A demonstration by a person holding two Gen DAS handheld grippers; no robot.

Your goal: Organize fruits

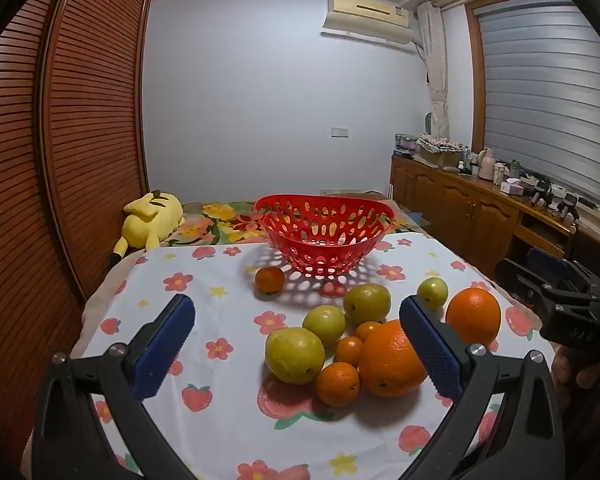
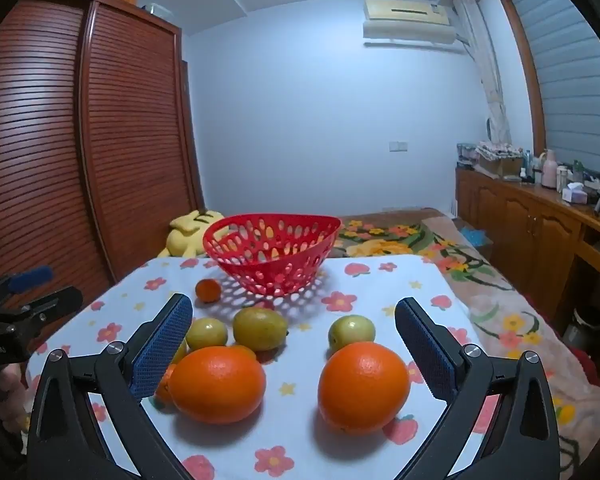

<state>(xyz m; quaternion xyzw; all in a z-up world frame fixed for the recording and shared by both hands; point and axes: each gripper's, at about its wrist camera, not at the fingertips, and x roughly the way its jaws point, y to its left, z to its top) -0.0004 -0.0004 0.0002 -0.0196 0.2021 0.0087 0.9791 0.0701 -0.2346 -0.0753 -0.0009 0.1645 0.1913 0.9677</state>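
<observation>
Left gripper (image 1: 296, 342) and right gripper (image 2: 294, 344): black frames, silver screws, blue textured pads (image 1: 162, 350).

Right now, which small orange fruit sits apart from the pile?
The small mandarin nearest the red basket; the other small ones huddle among the green fruits.
</observation>
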